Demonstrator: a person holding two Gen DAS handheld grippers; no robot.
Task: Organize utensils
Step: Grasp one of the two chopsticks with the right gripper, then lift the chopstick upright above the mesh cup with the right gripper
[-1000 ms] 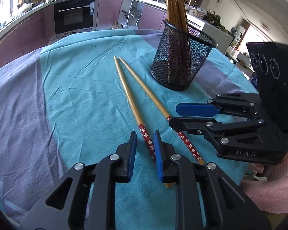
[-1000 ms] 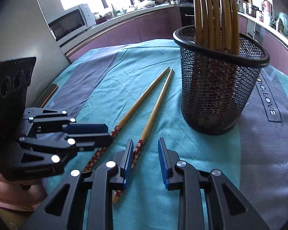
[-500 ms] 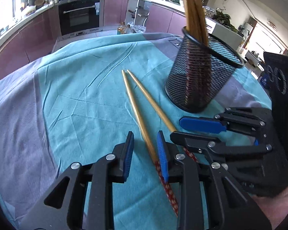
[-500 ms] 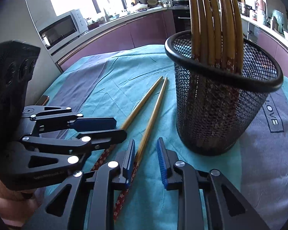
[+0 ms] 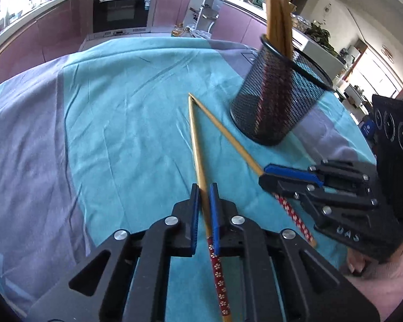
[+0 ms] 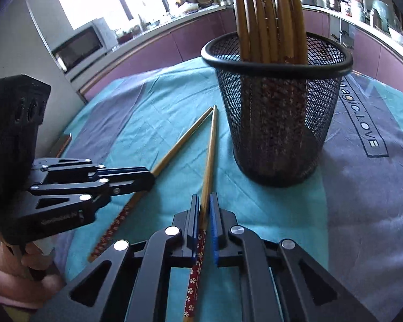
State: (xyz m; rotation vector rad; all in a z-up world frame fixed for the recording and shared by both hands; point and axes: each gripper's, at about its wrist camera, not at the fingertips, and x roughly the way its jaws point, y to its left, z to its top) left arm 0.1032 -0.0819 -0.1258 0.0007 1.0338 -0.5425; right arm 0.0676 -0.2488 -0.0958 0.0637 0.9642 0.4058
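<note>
Bamboo, thin and stiff: two chopsticks lie on the teal cloth (image 5: 121,123), tips nearly meeting near the mesh cup (image 5: 279,102), patterned red ends toward the grippers. The left gripper (image 5: 204,187) has closed on the left chopstick (image 5: 198,155), its blue pads (image 5: 194,204) pinching the shaft just above the red wrap. The right gripper (image 6: 203,201) has likewise closed on the right chopstick (image 6: 209,155), at about the same spot. In the left view the right one (image 5: 264,174) shows side-on, clamped over its stick (image 5: 228,136).

Each stick is light, rigid and smooth, so it should lift without bending, but a round lacquered shaft may roll or slide between the pads. Gripped this near the thick end, the long tip will likely swing and droop if the hold is loose. A firm pinch close to the wrap seems right. The cup already holds several chopsticks (image 6: 268,18) standing upright, so the free space at the rim looks limited.
</note>
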